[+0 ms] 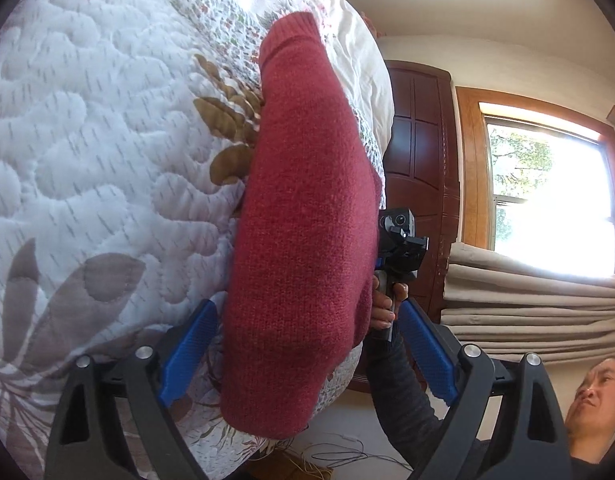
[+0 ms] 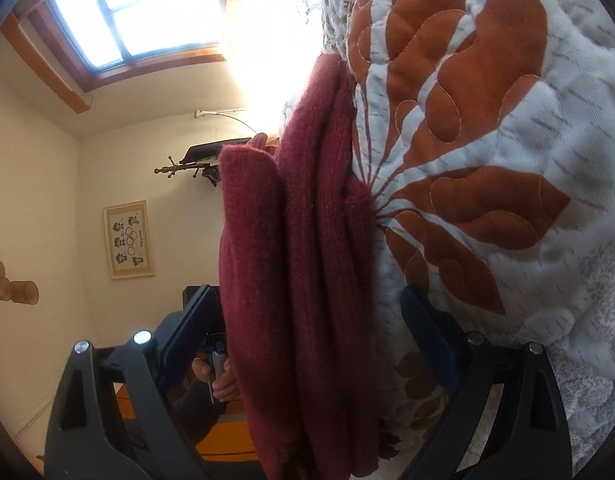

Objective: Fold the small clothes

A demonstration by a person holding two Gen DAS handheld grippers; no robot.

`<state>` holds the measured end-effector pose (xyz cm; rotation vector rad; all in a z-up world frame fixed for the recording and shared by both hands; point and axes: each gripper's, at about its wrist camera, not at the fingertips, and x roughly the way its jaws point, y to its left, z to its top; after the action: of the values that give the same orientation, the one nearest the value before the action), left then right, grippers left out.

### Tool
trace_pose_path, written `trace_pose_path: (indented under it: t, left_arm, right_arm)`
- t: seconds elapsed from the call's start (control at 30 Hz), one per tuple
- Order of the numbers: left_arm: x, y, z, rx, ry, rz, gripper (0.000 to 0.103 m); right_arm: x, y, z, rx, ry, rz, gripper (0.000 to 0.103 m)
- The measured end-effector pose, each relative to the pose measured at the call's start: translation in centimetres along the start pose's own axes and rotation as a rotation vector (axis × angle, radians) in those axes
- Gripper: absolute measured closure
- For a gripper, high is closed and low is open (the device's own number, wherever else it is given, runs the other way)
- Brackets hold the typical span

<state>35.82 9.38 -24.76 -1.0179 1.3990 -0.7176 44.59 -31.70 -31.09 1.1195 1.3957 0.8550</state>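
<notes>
Wall poster: right view only.

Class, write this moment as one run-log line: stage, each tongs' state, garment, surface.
stage: mid-fold | left tongs: open, straddling red sweater | right tongs: open, straddling sweater | surface: floral quilt

A home bedroom: a bed under a floral quilt fills the frame's left, a wood-framed window and dark panelled door at right, a framed picture on the wall.
</notes>
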Motion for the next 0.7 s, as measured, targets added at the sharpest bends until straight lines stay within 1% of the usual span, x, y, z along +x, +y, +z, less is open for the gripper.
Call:
trace_pose_path:
  t: [0.1,0.17,0.2,0.23,0.27,0.3,0.33,0.37,0.4,0.43,0.47,0.53,0.57,0.6,0.63,0.67,0.7]
  left_arm:
    - [0.9,-0.7,0.2,0.011,0.031,-0.019,0.009]
    - [1.3,-1.4,0.1,0.038,0.053,-0.016,0.007]
    - [1.5,-1.6,0.1,0.062,0.072,-0.015,0.006]
    - [1.7,-1.5,0.1,0.073,0.087,-0.013,0.006]
    - [1.9,-1.2,0.2,0.07,0.093,-0.013,0.006]
    - [2.1,-0.8,0.4,0.055,0.091,-0.018,0.006]
    - [2.4,-0.5,0.7,0.033,0.088,-0.025,0.006]
    - [2.7,-0.4,1.0,0.012,0.085,-0.027,0.006]
    - [3.0,-0.6,1.2,0.005,0.086,-0.023,0.006]
    - [3.4,-1.1,1.2,0.008,0.088,0.004,0.005]
    - [3.9,-2.0,1.1,0.023,0.097,0.052,0.005]
    - [4.9,-4.4,0.7,0.103,0.133,0.102,0.006]
    - [5.2,-4.9,0.7,0.119,0.135,0.112,0.006]
    - [5.4,-4.6,0.9,0.095,0.136,0.108,0.007]
    - [5.4,-3.8,1.3,0.049,0.133,0.103,0.016]
    - [5.4,-2.8,1.6,0.005,0.135,0.111,0.026]
    - [5.3,-2.1,1.8,-0.025,0.14,0.103,0.043]
  right_arm:
    - [0.6,1.1,0.3,-0.018,-0.007,-0.007,0.01]
    - [0.6,2.3,-0.1,-0.055,-0.006,0.001,0.01]
    - [0.6,3.0,-0.1,-0.068,-0.001,0.042,0.011]
    - [0.8,3.6,0.0,-0.084,0.001,0.061,0.011]
    - [1.0,3.7,0.2,-0.093,0.003,0.053,0.011]
    - [1.4,3.4,0.5,-0.086,0.006,0.028,0.012]
    - [1.7,2.8,0.9,-0.067,0.01,0.012,0.016]
    - [2.0,2.2,0.8,-0.047,0.014,0.012,0.019]
    - [2.1,2.1,0.9,-0.041,0.01,0.023,0.019]
    - [2.3,2.5,0.8,-0.051,0.006,0.036,0.019]
    - [2.5,3.1,0.6,-0.068,0.007,0.049,0.02]
    - [3.0,3.8,0.5,-0.094,0.016,0.036,0.023]
    - [3.2,3.7,0.6,-0.089,0.02,0.019,0.031]
    - [3.4,3.3,0.8,-0.07,0.019,0.006,0.038]
    - [3.5,2.9,1.0,-0.05,0.017,0.002,0.047]
    - [3.5,3.0,1.0,-0.048,0.011,-0.002,0.052]
    - [3.4,3.2,0.8,-0.056,0.004,-0.016,0.054]
